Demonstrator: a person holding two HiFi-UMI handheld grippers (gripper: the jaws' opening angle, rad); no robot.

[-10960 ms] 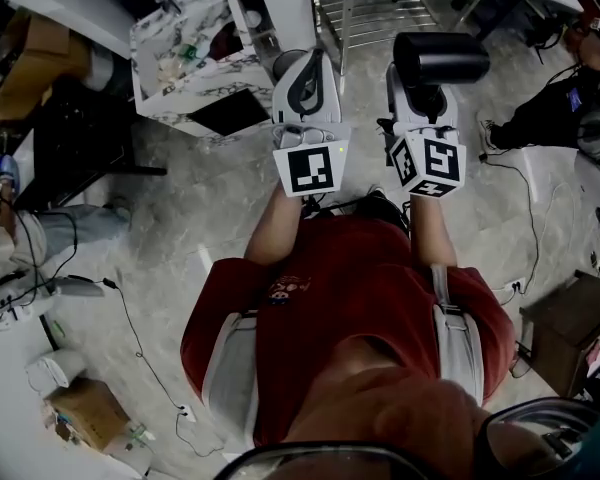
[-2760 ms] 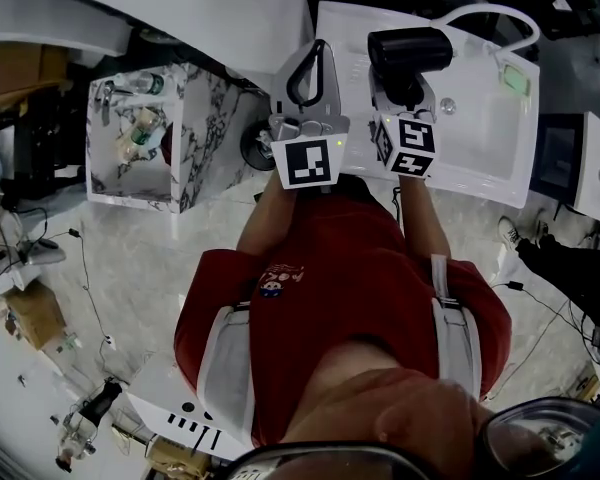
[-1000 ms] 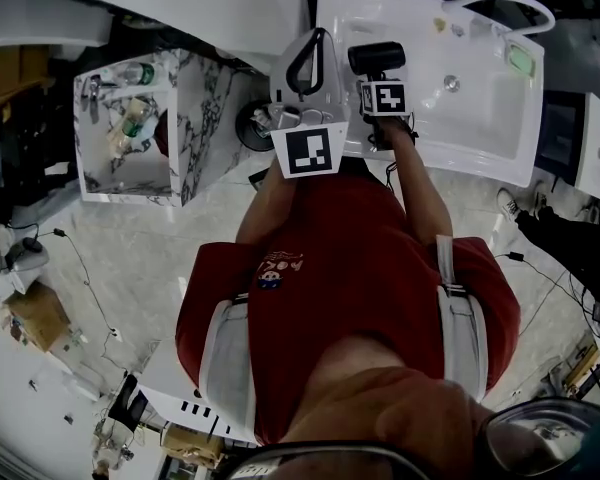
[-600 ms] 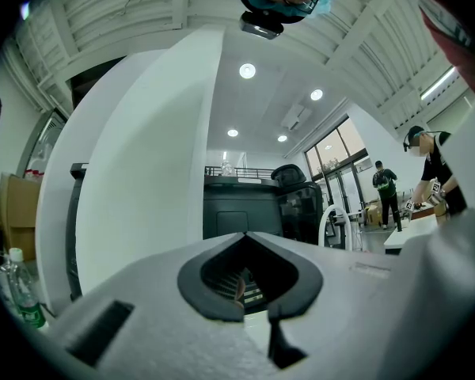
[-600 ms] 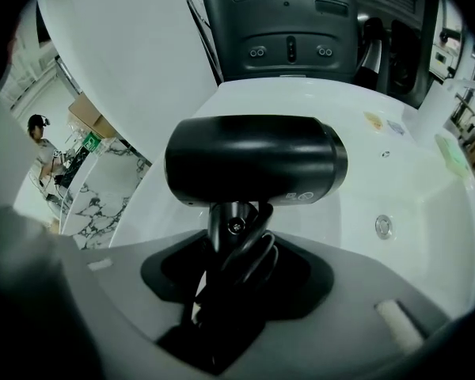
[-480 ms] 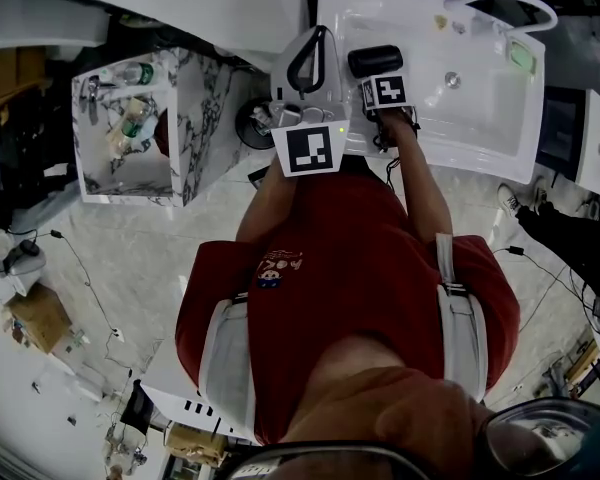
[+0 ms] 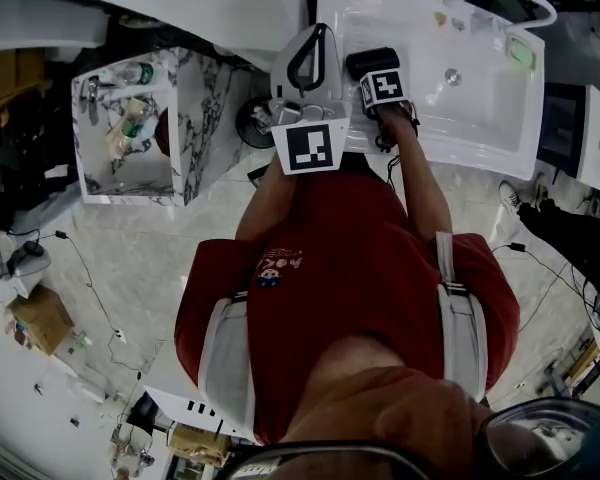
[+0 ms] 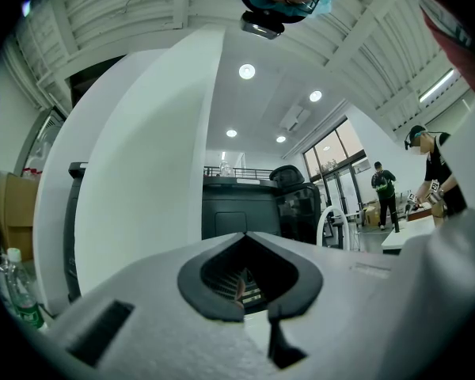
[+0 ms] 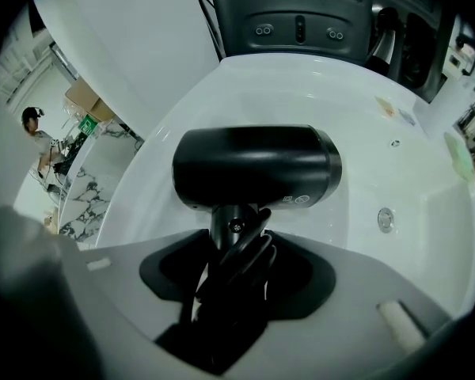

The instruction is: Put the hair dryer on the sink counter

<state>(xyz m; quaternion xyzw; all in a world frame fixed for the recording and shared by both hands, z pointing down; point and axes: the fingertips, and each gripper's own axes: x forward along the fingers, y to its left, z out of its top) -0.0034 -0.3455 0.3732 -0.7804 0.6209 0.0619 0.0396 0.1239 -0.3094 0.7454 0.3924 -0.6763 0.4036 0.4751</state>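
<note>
Right gripper view: R tongs (image 9: 236, 291) grip hair dryer (image 9: 257, 169) by handle + cord, jaws just easing wider, over white sink worktop (image 9: 142, 188). L tongs (image 8: 253, 315) closed, empty.

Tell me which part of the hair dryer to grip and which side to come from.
Grip the hair dryer by its handle, coming from its free end, opposite the barrel. The barrel lies crosswise and looks too broad; the slim handle juts straight out. The right gripper has it so, handle and folded cord between jaws that have just been opening.
</note>
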